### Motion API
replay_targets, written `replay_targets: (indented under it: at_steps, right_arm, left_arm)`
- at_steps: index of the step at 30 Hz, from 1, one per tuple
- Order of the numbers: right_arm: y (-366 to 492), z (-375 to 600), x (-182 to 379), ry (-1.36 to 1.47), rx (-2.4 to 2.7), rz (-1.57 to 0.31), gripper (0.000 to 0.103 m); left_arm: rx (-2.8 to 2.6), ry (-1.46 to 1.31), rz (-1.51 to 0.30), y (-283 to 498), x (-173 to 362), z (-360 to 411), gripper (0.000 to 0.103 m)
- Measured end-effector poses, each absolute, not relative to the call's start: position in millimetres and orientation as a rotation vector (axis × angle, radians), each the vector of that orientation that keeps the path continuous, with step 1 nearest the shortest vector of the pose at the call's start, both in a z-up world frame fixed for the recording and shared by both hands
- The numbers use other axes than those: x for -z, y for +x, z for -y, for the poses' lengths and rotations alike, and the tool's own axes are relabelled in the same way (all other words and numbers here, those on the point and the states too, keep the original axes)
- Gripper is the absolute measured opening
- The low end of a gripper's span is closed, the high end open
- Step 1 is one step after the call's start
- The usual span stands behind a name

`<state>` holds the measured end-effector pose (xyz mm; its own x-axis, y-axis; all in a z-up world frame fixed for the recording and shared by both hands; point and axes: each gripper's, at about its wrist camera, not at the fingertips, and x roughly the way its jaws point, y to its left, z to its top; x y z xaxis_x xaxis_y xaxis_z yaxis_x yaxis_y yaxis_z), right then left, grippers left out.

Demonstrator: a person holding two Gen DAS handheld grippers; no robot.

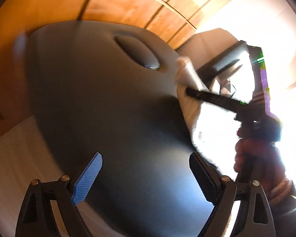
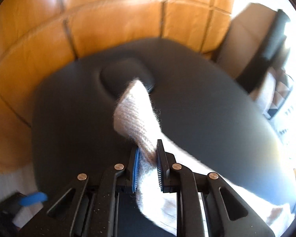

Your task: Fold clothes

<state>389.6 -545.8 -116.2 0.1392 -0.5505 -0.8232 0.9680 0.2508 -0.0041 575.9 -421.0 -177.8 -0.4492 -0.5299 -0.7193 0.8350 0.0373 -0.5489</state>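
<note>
A grey chair (image 2: 244, 45) with a dark armrest stands at the upper right, beside the dark padded tabletop (image 1: 108, 98), whose oval hollow (image 2: 126, 75) sits mid-frame behind the cloth. Orange wooden panels (image 2: 108, 19) curve behind. My right gripper (image 2: 147, 169) has its fingers pinching the white knitted garment (image 2: 136, 118) above the tabletop. Only the left view shows my left gripper (image 1: 146, 177), fingers spread and holding nothing, and my hand (image 1: 252, 158) at right.

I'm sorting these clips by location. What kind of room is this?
Probably a room at home, perhaps a bedroom: wooden panelled doors like a wardrobe's stand behind a dark padded table, and a white knit garment is clamped in the right gripper.
</note>
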Motion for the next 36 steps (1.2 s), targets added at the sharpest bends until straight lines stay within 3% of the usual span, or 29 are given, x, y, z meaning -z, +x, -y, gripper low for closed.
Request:
replay_targets:
  at_steps: [10, 21, 28, 36]
  right_arm:
    - [219, 472, 17, 0.722, 1.489, -0.542, 0.017]
    - [73, 361, 29, 0.871, 1.703, -0.385, 0.017]
    - [28, 339, 63, 0.951, 1.726, -0.286, 0.017]
    - [7, 334, 88, 1.008, 1.762, -0.192, 0.017]
  left_arm:
    - [1.891, 0.426, -1.237, 461, 150, 434, 0.092]
    - [2.044, 0.680, -1.055, 314, 147, 412, 0.092]
    - [1.939, 0.755, -0.861, 296, 154, 415, 0.092]
    - [1.917, 0.843, -0.792, 272, 167, 418, 0.092]
